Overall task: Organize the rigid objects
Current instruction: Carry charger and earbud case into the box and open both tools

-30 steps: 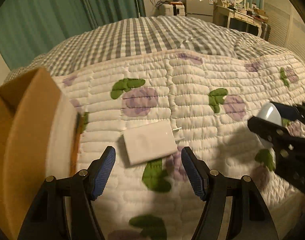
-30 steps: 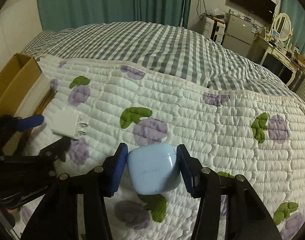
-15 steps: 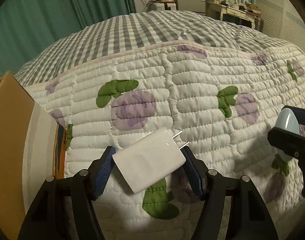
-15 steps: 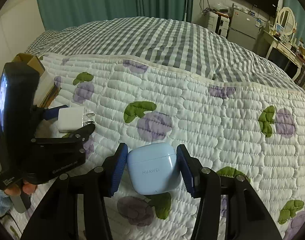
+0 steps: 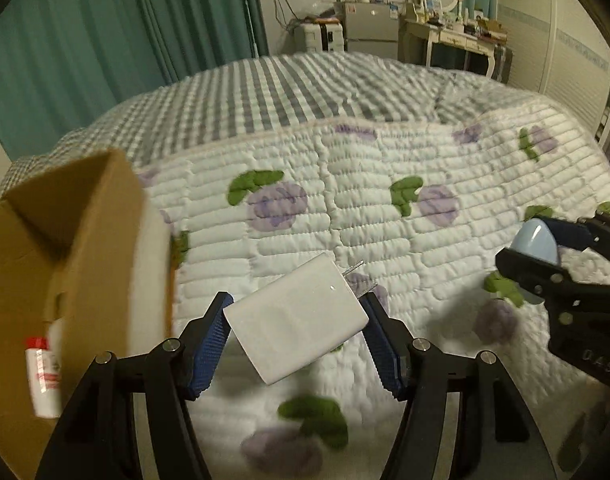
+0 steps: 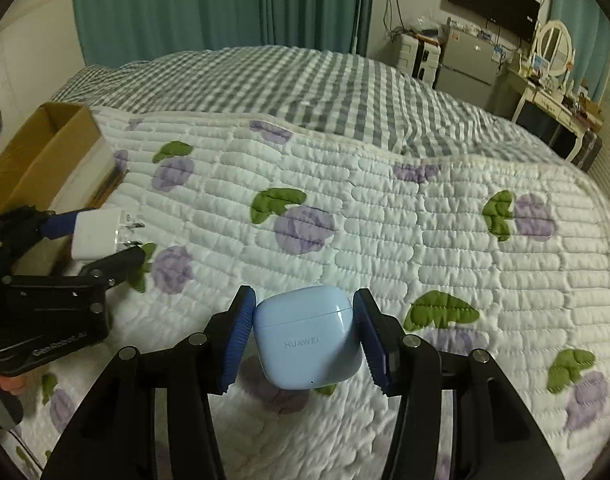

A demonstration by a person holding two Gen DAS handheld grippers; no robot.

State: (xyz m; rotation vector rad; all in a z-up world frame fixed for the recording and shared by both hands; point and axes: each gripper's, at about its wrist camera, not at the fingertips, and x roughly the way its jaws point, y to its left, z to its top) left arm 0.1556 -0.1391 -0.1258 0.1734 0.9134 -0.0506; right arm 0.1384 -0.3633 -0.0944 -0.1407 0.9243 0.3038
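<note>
Blue-padded jaws of the left gripper [image 5: 297,330] pinch a white rectangular plastic charger [image 5: 295,316], tilted, prongs pointing away, above the quilted floral bedspread [image 5: 385,200] beside an open brown cardboard box [image 5: 45,240]. The right gripper [image 6: 303,338] clamps a pale-blue rounded earbud case [image 6: 307,336] between its pads.

The cardboard box [image 5: 65,248] is blurry in the left wrist view, and the picture's left edge cuts it off. A small white bottle [image 5: 45,376] with a red top sits beside it, its label too fuzzy to read. The right hand-held gripper [image 5: 545,256] hides most of the blue earbud case [image 5: 539,240] there. On the far dresser [image 6: 545,96], the little things are too small to tell.
</note>
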